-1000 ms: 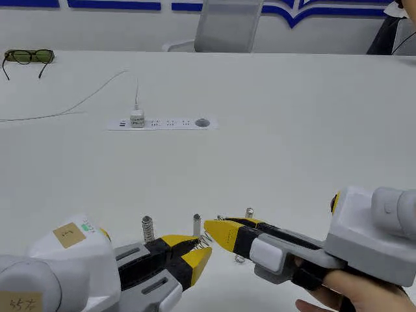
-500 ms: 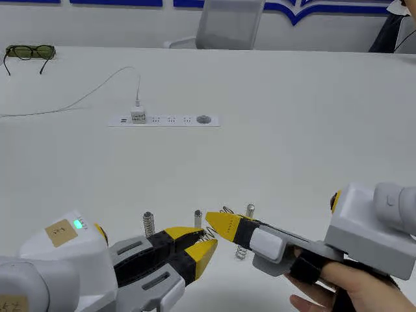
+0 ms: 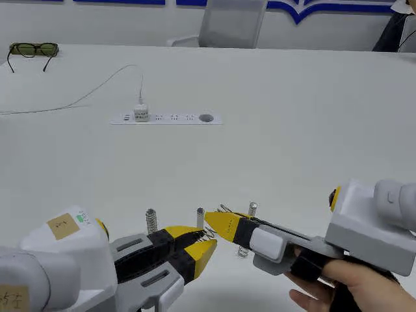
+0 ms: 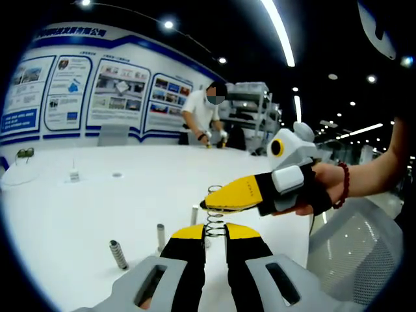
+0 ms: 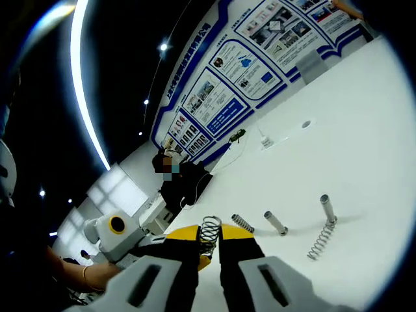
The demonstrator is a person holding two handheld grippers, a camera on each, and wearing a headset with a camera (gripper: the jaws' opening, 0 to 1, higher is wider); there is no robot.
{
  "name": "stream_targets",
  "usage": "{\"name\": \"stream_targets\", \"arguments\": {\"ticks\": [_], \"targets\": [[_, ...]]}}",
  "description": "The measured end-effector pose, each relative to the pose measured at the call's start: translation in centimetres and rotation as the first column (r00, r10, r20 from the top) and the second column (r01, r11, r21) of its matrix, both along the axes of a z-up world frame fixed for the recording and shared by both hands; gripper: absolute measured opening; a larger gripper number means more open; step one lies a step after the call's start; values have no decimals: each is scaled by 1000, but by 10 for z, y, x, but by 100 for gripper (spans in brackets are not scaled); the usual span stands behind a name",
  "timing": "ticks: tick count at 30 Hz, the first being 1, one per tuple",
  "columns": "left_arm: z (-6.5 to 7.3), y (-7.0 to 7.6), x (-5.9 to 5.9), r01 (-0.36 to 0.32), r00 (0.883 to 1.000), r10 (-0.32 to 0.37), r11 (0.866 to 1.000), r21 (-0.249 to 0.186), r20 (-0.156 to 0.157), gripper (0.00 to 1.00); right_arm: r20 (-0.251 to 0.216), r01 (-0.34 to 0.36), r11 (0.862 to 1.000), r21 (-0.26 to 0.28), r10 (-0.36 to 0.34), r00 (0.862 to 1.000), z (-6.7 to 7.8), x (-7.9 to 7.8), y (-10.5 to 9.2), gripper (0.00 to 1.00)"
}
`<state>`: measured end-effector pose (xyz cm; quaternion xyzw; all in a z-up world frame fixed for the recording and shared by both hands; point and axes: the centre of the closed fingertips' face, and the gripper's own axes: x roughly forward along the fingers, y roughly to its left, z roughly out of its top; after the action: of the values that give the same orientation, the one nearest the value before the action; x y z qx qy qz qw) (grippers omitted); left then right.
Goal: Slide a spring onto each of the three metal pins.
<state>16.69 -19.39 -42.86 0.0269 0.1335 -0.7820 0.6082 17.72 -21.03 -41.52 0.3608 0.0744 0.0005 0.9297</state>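
Three metal pins stand in a row near the table's front. The left pin [image 3: 151, 221] carries a spring, while the middle pin [image 3: 200, 216] and the right pin [image 3: 252, 209] are bare. Just in front of the middle pin, a spring [image 3: 209, 233] is held between both grippers. My left gripper [image 3: 198, 244] is shut on its lower end [image 4: 214, 224]. My right gripper [image 3: 218, 225] is shut on its top coil [image 5: 209, 229]. A loose spring [image 5: 320, 239] leans at the foot of the right pin [image 5: 328, 208].
A white power strip [image 3: 166, 119] with a plugged charger and cable lies at mid table. Dark glasses [image 3: 31, 49] rest at the far left and a grey chair [image 3: 231, 23] stands behind the table. A person [image 4: 201, 120] stands further back in the room.
The head camera has shifted a little. Both grippers stay together on the spring in front of the middle pin, with hardly any movement.
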Motion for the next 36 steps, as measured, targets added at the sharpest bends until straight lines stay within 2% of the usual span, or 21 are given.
{"name": "stream_targets", "arguments": {"ticks": [3, 4, 7, 10, 11, 13, 17, 18, 23, 29, 30, 32, 36], "targets": [[-3, 0, 0, 2, 998, -3, 1000, 16, 56, 11, -17, -19, 998, -55, 18, 1000, -1, 2, 2, 11], [-4, 0, -1, 5, 998, -6, 1000, 16, 64, 11, -18, -22, 998, -63, 21, 1000, -1, 3, 3, 11], [-3, -1, 1, -5, 997, 4, 1000, 12, 77, 11, -25, -13, 998, -68, 11, 1000, -1, 3, 1, 11], [-7, -1, 2, -3, 993, -1, 999, 33, 120, 11, -36, -14, 995, -95, 10, 999, -1, 4, 0, 11], [-9, 0, 2, -1, 989, -5, 999, 45, 145, 12, -36, -14, 995, -97, 11, 999, -1, 5, 0, 11], [-11, 0, 2, -2, 986, -7, 999, 53, 166, 13, -34, -12, 995, -99, 8, 999, -1, 5, -1, 11], [-12, 0, 3, -7, 985, -1, 999, 47, 171, 17, -37, -1, 992, -125, -3, 999, 0, 7, -6, 11], [-12, 0, 4, -12, 985, 4, 999, 47, 171, 18, -40, 3, 986, -164, -10, 999, 1, 7, -9, 11], [-16, 1, 7, -26, 983, 14, 998, 60, 181, 24, -49, -7, 962, -274, -7, 999, 5, 13, -15, 11], [-19, 2, 10, -45, 983, 31, 996, 72, 181, 30, -56, -14, 938, -346, -6, 998, 9, 21, -23, 12], [-20, 2, 11, -46, 982, 31, 996, 76, 185, 31, -62, -23, 928, -372, 0, 998, 8, 22, -24, 12], [-21, 3, 11, -47, 981, 31, 996, 81, 190, 33, -69, -34, 917, -397, 7, 998, 8, 25, -24, 12], [-24, 4, 11, -53, 983, 36, 994, 91, 180, 35, -83, -49, 893, -447, 12, 996, 6, 31, -28, 12]]}}
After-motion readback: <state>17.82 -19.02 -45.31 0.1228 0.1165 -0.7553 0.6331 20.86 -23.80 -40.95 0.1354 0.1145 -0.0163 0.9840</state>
